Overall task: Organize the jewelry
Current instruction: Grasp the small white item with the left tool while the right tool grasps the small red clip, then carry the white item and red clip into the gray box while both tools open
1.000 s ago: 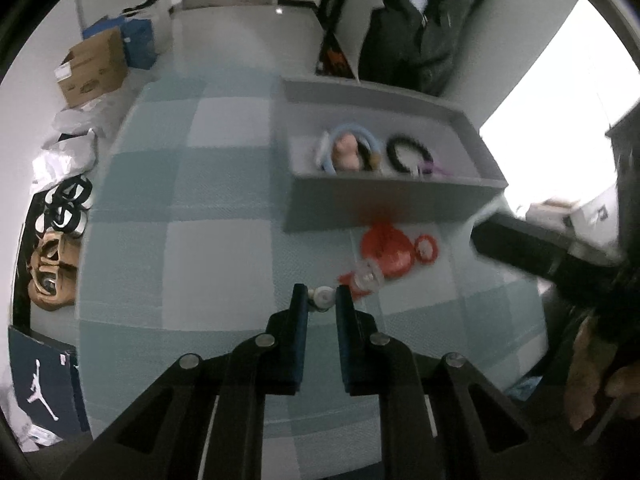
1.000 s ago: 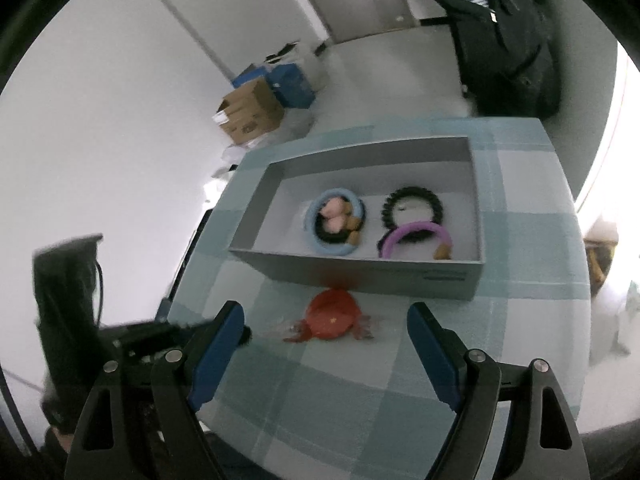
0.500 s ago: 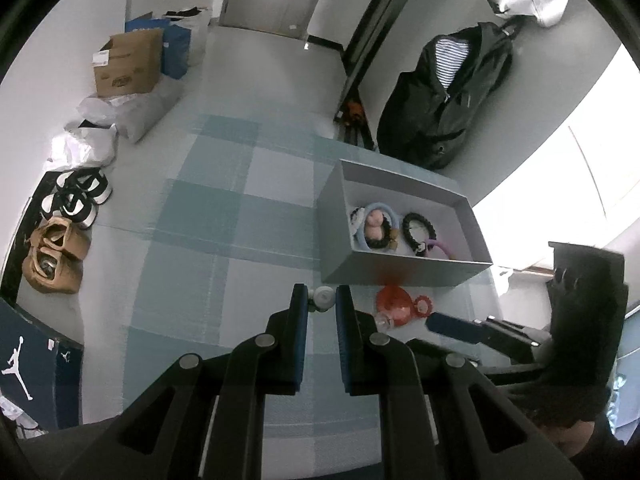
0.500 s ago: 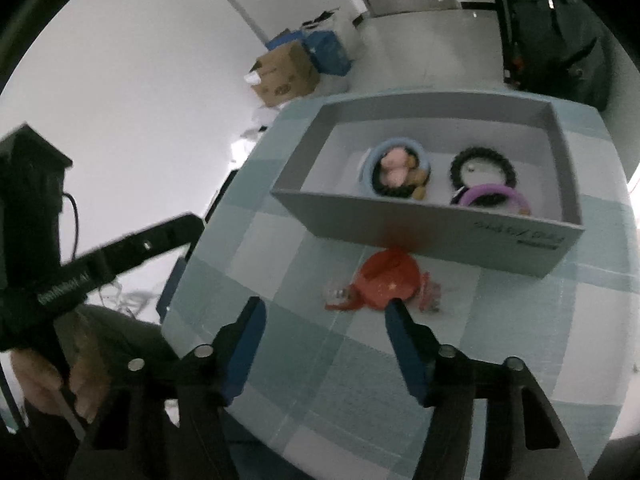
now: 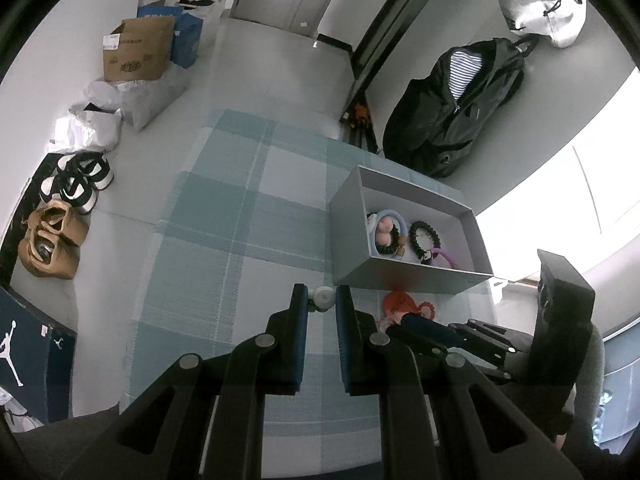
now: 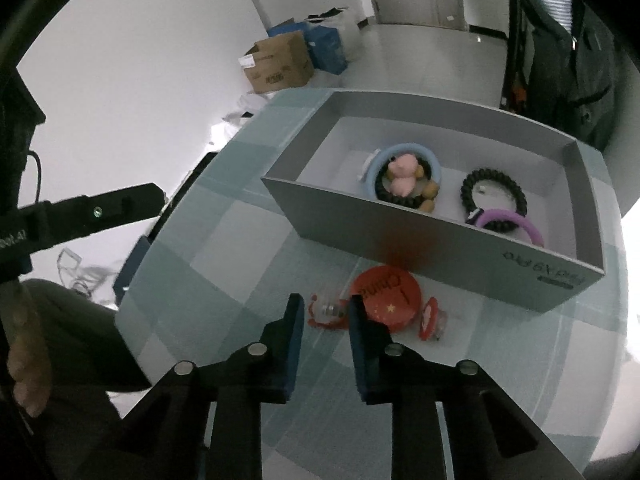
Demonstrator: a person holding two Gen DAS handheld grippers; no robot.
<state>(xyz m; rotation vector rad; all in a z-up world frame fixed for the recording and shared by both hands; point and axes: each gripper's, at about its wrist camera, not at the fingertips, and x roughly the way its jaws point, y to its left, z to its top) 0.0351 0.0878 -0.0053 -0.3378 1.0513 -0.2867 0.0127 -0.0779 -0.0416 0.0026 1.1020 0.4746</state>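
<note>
My left gripper [image 5: 322, 299] is shut on a small white bead-like piece [image 5: 323, 297], held high above the checked tablecloth. A grey box [image 6: 436, 236] holds a blue ring with a pink charm [image 6: 404, 170], a black bead bracelet [image 6: 493, 192] and a purple bracelet [image 6: 516, 222]; it also shows in the left wrist view [image 5: 400, 272]. A red disc piece with red clips [image 6: 386, 298] lies in front of the box. My right gripper [image 6: 325, 310] is low over its left clip [image 6: 326, 312], jaws narrowed around it, contact unclear.
The checked tablecloth [image 5: 240, 240] covers the table. On the floor to the left are shoes [image 5: 76, 186], a cardboard box [image 5: 136, 54] and bags. A black jacket [image 5: 452, 112] hangs behind the table.
My left gripper rose higher and back with the white piece. My right gripper came down to the red piece and its jaws narrowed from wide open.
</note>
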